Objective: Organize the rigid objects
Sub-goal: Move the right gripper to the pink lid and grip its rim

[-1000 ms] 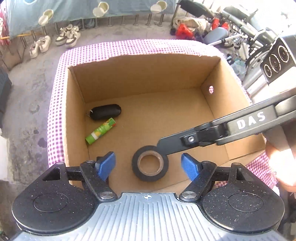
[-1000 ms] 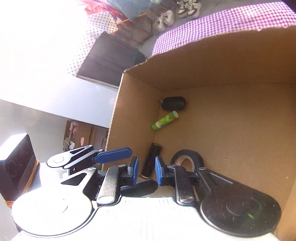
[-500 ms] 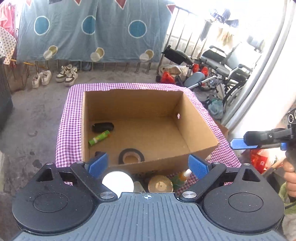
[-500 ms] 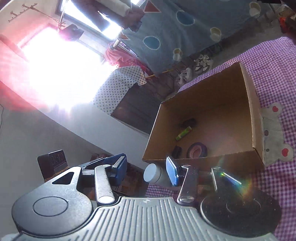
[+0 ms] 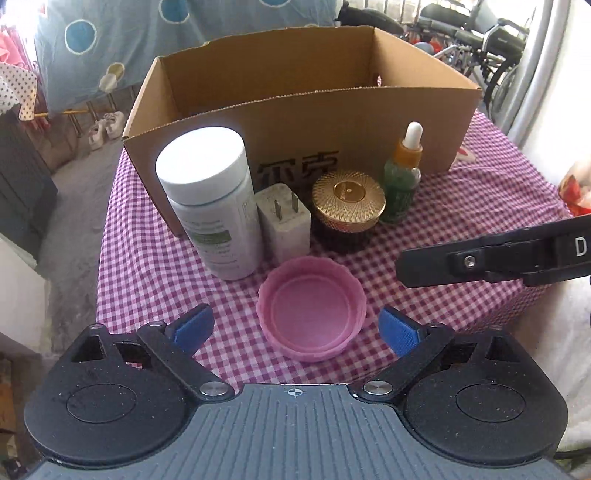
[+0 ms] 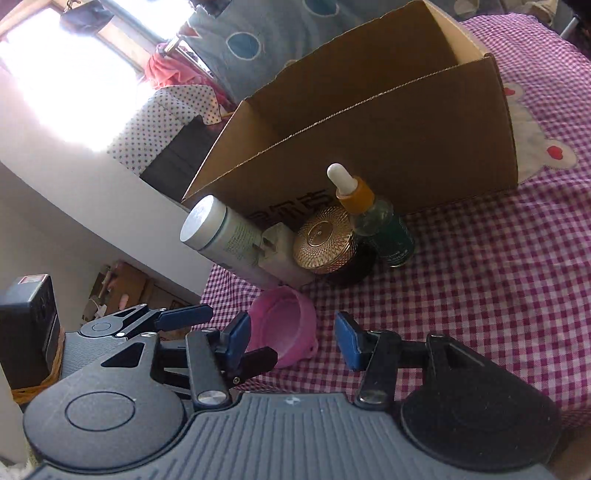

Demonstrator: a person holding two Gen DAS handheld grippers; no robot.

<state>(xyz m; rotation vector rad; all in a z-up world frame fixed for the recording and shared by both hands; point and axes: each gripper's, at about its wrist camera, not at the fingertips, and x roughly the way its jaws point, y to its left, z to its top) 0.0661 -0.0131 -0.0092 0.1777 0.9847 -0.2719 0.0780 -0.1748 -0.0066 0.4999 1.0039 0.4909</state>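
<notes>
A pink scalloped lid [image 5: 312, 312] lies open side up on the checked cloth, just ahead of my open left gripper [image 5: 295, 328]. My right gripper [image 6: 291, 339] is open too, close behind the same pink lid [image 6: 282, 326]. Behind the lid stand a white pill bottle [image 5: 210, 199], a white plug adapter [image 5: 284, 221], a gold-lidded jar [image 5: 347, 205] and a green dropper bottle [image 5: 402, 177]. The open cardboard box [image 5: 303, 122] stands behind them. The right gripper's finger [image 5: 491, 258] reaches in from the right in the left wrist view.
The purple checked cloth [image 5: 461, 221] ends at the table edges left, right and front. The box's front wall [image 6: 388, 147] rises directly behind the row of objects. Wheelchairs [image 5: 476, 33] stand beyond the table.
Both grippers have pulled back out of the box and dropped low in front of it. They now sit by the pink lid, and the right one has opened wider.
</notes>
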